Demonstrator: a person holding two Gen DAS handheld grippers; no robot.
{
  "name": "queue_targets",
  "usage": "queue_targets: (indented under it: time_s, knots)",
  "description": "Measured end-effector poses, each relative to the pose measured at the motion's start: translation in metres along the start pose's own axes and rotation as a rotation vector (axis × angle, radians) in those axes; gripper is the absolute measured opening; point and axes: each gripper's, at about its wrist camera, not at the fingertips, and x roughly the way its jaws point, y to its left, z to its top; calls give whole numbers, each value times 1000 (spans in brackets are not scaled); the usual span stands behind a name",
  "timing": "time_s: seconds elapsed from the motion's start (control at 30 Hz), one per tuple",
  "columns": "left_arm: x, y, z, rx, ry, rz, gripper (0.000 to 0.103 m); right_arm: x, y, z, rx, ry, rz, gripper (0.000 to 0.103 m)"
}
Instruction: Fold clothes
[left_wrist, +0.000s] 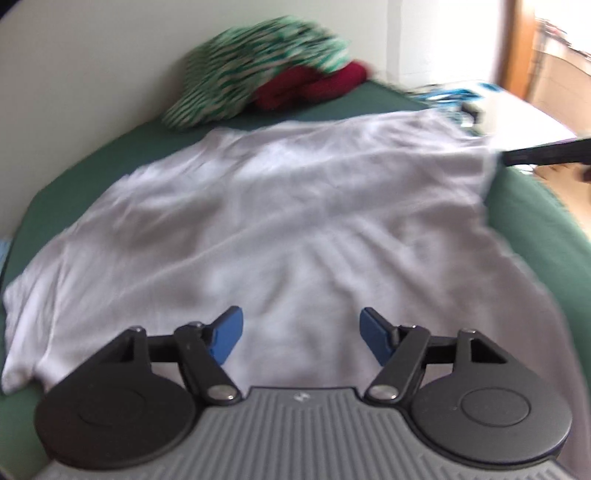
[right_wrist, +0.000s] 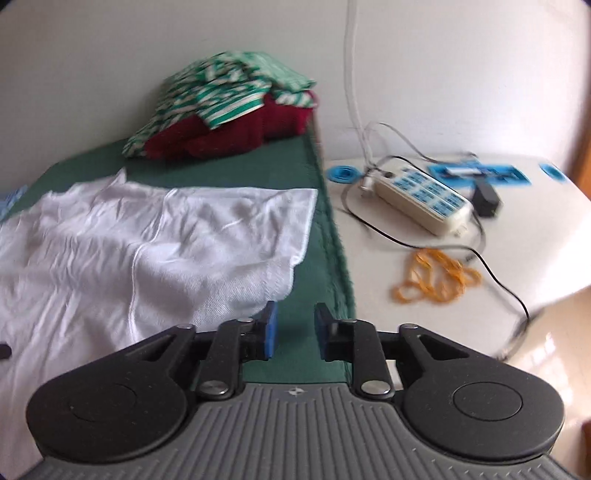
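Note:
A white garment (left_wrist: 277, 221) lies spread and wrinkled on a green cloth (left_wrist: 535, 221). My left gripper (left_wrist: 301, 338) is open and empty, hovering over the garment's near part. In the right wrist view the white garment (right_wrist: 147, 251) lies to the left. My right gripper (right_wrist: 294, 330) is open with a narrow gap, over the green cloth (right_wrist: 314, 258) just right of the garment's edge. It holds nothing. The right gripper's black finger (left_wrist: 546, 153) shows at the left wrist view's right edge.
A pile of green-striped (right_wrist: 221, 88) and dark red clothes (right_wrist: 240, 133) sits at the far end by the wall. Right of the cloth, a white table (right_wrist: 535, 229) carries a power strip (right_wrist: 421, 199), black cables and orange rubber bands (right_wrist: 436, 277).

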Motion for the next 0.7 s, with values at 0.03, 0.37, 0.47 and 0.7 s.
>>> queue_targets:
  time_s: [0.03,0.37,0.47,0.7]
  knots:
    - [1,-11,5,28,-7,-13,77,5,3,2,-53,-9,19,35]
    - [16,-47,11,53,19,-59,78,10,-4,30,-167,21,284,5]
    - [17,-44,7,31,29,-65,80,-14,-12,37,-237,83,258,4]
    - [24,-50,4,1,36,-114,81,-18,-36,33,-283,174,67,11]
